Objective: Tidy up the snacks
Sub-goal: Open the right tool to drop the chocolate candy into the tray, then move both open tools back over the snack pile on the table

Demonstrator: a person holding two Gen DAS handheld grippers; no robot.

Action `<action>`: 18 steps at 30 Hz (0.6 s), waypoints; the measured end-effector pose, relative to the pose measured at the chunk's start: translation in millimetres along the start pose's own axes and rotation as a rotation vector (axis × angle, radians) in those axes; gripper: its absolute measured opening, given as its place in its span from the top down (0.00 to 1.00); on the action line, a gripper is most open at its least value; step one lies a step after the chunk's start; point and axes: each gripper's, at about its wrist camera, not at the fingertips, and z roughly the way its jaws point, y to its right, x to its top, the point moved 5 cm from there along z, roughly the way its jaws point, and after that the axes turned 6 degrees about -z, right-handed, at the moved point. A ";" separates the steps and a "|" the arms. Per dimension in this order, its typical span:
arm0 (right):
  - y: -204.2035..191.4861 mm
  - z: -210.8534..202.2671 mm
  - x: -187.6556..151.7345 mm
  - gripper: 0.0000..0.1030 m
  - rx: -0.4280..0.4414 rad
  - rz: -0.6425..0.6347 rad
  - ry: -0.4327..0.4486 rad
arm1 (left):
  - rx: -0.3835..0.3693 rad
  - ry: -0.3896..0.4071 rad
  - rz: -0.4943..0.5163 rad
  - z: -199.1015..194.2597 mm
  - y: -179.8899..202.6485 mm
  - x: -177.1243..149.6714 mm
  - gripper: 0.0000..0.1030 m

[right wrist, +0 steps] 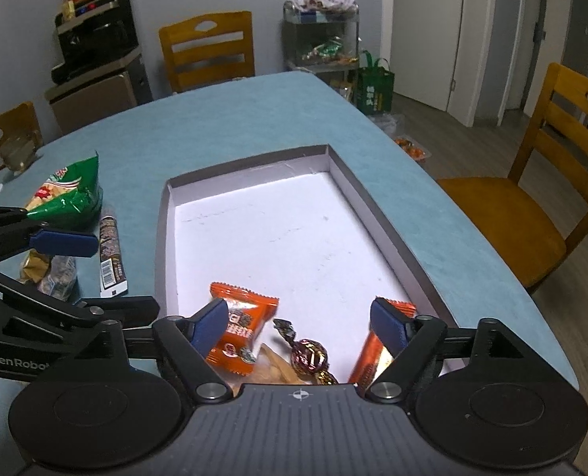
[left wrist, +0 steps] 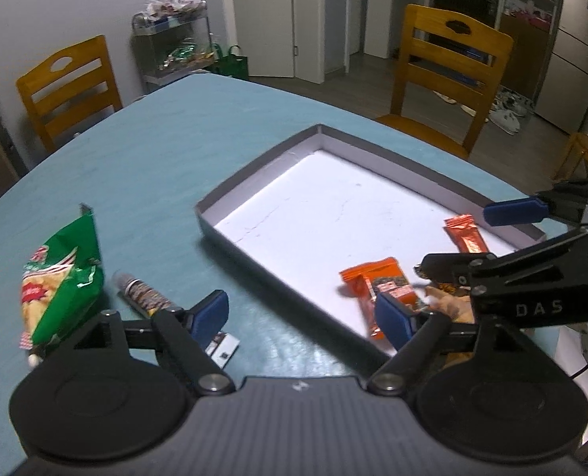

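Observation:
A shallow grey tray (left wrist: 254,170) (right wrist: 161,238) with a white floor lies on the teal table. At its near end are an orange packet (left wrist: 385,281) (right wrist: 242,325), a red-orange stick packet (left wrist: 466,236) (right wrist: 373,357), a foil-wrapped candy (right wrist: 308,355) and a pale snack (right wrist: 272,369). My right gripper (right wrist: 300,323) (left wrist: 458,240) stands open over these, touching none. Left of the tray lie a green chip bag (left wrist: 62,277) (right wrist: 68,194) and a dark tube pack (left wrist: 147,297) (right wrist: 109,246). My left gripper (left wrist: 302,317) (right wrist: 126,273) hangs open across the tray's left wall, empty.
Small wrapped snacks (right wrist: 56,273) lie beside the tube pack. Wooden chairs (left wrist: 448,75) (right wrist: 210,47) stand around the table. A metal cart (right wrist: 321,35) with snack bags and a green bag (right wrist: 373,87) stand by the far wall. The far half of the tray holds nothing.

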 end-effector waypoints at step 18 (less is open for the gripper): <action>-52.5 4.3 19.6 0.03 0.092 -0.124 0.027 | 0.104 -0.001 -0.152 -40.2 -58.1 -34.6 0.07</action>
